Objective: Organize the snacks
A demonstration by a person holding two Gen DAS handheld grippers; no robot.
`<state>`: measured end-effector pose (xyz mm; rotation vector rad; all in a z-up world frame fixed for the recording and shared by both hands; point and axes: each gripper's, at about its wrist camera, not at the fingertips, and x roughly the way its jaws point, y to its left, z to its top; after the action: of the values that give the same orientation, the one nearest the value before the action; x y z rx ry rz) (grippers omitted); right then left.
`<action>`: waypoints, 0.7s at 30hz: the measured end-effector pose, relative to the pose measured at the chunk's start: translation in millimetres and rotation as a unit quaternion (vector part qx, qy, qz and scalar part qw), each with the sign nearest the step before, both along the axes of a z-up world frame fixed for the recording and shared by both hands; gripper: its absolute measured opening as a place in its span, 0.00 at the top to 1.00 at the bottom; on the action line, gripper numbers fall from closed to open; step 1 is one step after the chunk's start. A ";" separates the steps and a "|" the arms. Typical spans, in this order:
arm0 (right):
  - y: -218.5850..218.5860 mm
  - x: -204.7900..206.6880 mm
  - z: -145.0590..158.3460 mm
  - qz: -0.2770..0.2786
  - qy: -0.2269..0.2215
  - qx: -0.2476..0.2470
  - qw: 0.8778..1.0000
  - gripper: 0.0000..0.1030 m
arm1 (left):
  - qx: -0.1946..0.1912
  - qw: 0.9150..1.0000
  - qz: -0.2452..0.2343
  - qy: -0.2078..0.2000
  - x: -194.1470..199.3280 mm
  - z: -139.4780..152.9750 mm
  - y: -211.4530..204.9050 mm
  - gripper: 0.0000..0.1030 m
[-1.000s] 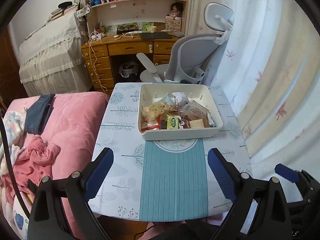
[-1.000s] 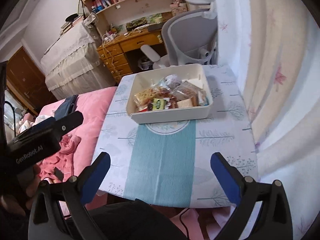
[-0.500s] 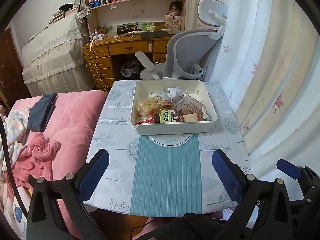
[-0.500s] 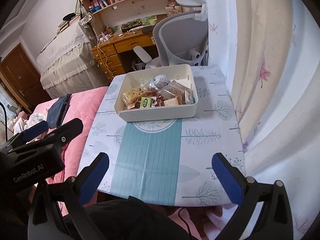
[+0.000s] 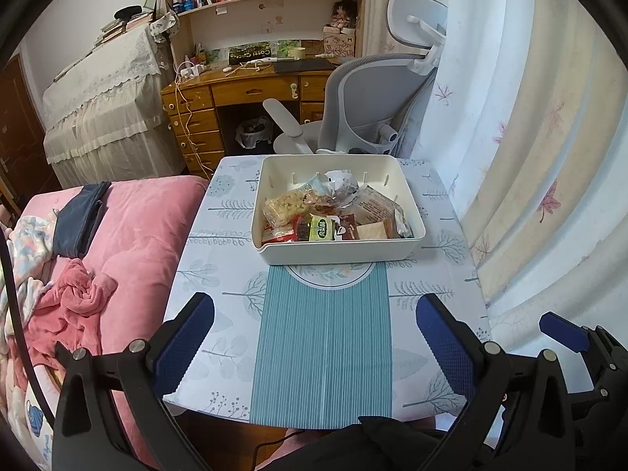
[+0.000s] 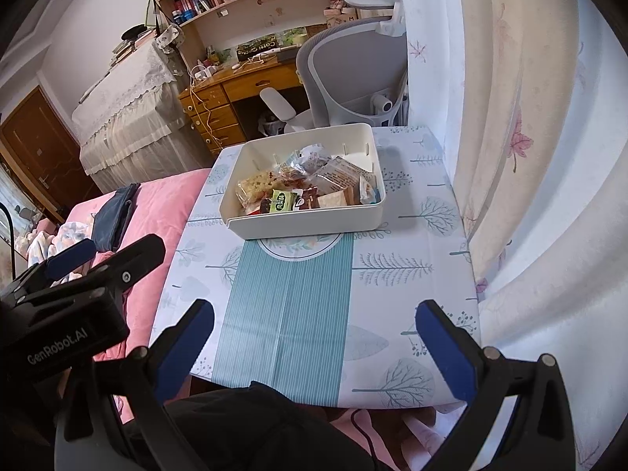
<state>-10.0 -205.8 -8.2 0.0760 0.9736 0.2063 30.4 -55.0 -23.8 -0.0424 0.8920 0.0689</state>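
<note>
A cream bin (image 5: 337, 253) (image 6: 306, 221) stands at the far half of a small table covered in a tree-print cloth (image 5: 219, 306) (image 6: 396, 274). Several wrapped snacks (image 5: 333, 212) (image 6: 310, 184) fill its near half, among them a green packet (image 5: 322, 228) (image 6: 283, 201). My left gripper (image 5: 314, 337) hangs open over the table's near edge, nothing between its blue pads. My right gripper (image 6: 314, 337) is open too, well short of the bin. The left gripper's black body (image 6: 66, 314) shows at the left of the right wrist view.
A pink bed (image 5: 129, 243) with clothes lies left of the table. A curtain (image 5: 530, 157) hangs close on the right. Behind the table stand a grey office chair (image 5: 376, 102) and a wooden desk (image 5: 243, 94) under bookshelves. A dark-clothed lap (image 6: 255, 424) is below the near edge.
Both views have pulled back from the bin, so it looks smaller and farther. The left gripper's fingers stand slightly wider apart than a second ago.
</note>
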 end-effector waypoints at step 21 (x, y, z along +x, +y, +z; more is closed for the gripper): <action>13.0 9.3 -13.5 -0.002 0.033 0.001 0.999 0.00 | -0.006 1.000 -0.001 0.017 11.2 -7.3 11.4 0.01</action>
<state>-0.7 -192.8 -21.7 0.0864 1.0386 0.2023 41.6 -43.6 -31.1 -0.0509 0.9269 0.0631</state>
